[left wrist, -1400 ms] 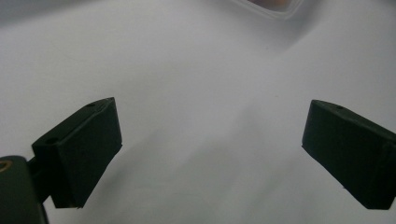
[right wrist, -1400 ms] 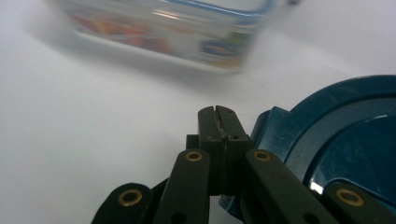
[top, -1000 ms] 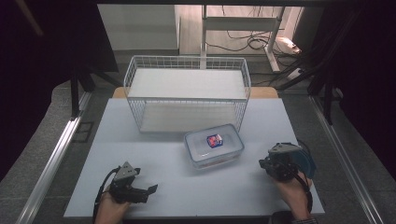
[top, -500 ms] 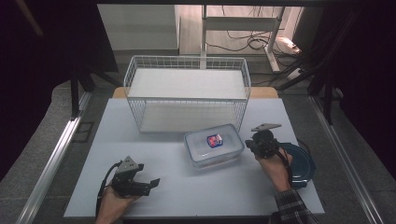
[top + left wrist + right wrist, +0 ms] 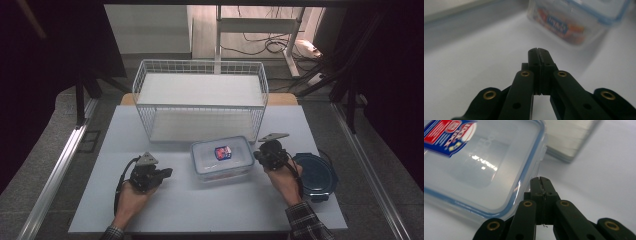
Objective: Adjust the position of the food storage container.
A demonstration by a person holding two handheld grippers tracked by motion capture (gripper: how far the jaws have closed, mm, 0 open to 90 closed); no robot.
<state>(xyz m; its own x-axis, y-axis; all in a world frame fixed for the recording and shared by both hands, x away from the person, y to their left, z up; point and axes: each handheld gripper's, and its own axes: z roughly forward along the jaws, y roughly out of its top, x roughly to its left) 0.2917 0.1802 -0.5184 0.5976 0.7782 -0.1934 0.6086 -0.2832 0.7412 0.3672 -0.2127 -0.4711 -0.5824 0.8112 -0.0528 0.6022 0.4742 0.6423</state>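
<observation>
A clear lidded food box (image 5: 222, 159) with a blue rim and a red-and-blue sticker sits at the table's middle. My left gripper (image 5: 167, 173) lies low on the table to its left and points at it from a short way off. Its jaws have just been closing and now meet with nothing between them (image 5: 539, 50); the box (image 5: 576, 18) is blurred ahead. My right gripper (image 5: 257, 155) is shut and empty, its tip (image 5: 540, 179) right beside the box's right edge (image 5: 529, 170), near a side latch; whether it touches I cannot tell.
A white wire basket (image 5: 200, 107) stands behind the box at the back of the white table (image 5: 200, 210). A dark blue round lid (image 5: 316, 176) lies by the right hand. Chair legs and cables are on the floor beyond.
My left gripper's jaws went from wide apart to closed while it slid forward and right toward the box. The right gripper moved left, off the blue round lid, to the box's right side.
</observation>
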